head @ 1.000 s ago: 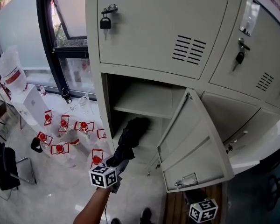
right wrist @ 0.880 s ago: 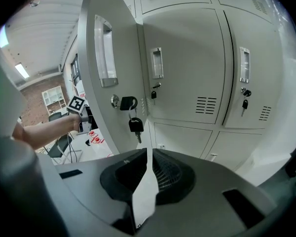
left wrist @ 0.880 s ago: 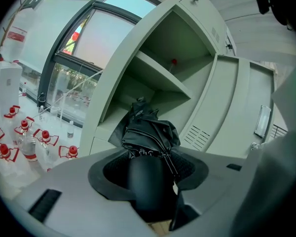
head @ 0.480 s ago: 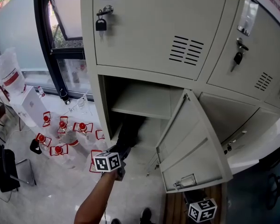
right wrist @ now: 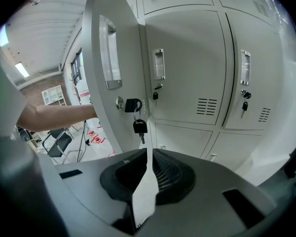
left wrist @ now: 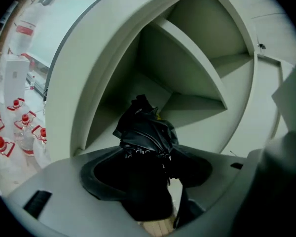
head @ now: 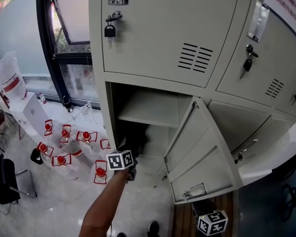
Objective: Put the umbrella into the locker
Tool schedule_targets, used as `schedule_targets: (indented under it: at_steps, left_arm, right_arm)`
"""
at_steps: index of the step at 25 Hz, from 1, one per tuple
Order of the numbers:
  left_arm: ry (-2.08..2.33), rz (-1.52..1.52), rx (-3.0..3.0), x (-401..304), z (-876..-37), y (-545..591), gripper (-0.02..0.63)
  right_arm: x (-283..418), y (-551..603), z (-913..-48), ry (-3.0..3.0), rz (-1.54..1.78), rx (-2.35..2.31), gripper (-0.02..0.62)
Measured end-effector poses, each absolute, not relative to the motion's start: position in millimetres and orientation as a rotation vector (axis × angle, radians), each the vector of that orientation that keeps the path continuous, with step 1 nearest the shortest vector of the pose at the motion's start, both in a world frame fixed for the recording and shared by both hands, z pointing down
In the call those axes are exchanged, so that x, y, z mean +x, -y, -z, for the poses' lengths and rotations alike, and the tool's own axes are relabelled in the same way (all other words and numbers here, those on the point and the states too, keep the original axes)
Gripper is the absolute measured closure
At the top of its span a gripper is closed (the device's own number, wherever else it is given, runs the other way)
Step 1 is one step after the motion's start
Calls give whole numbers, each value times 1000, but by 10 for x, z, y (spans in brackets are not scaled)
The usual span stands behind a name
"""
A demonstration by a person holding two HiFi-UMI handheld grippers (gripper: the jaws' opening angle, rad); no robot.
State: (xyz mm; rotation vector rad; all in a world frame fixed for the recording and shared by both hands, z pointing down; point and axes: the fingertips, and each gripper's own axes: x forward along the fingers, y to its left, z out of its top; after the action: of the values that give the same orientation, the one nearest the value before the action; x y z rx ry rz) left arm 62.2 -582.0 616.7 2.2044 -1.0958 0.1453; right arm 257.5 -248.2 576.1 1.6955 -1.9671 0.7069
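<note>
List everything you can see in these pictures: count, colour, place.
lockers: one bank, beige, right of the window.
door: one, beige, swung open on the lower locker.
shelf: one, beige, inside the open locker.
umbrella: one, black, folded, in the open locker under the shelf.
padlock: one, black, on the open door; more across the bank.
bottles: several, clear with red caps, on the floor by the window.
chair: one, black, lower left.
left gripper: grey, jaws have just been opening, umbrella between them.
right gripper: grey, shut on the door's edge.
arm: one, bare, behind the left gripper.
</note>
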Motion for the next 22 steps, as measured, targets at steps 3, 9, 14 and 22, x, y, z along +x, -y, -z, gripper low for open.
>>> schedule_targets:
  at_steps: [3, 9, 14, 22]
  left_arm:
    - [1118, -61, 2229, 563, -6080, 5729, 238]
    - [1107, -126, 2282, 437, -6031, 5445, 221]
    - [1077, -169, 2369, 320, -5825, 5201, 219]
    - [1051, -165, 2524, -162, -5318, 4663, 221]
  right_arm:
    - [2538, 2466, -5734, 1974, -706, 1695, 549]
    - [2479, 2406, -5682, 1985, -705, 1706, 549]
    - [2384, 2420, -5560, 2020, -674, 1732, 549]
    - [2134, 2244, -5449, 2064, -649, 1746, 549]
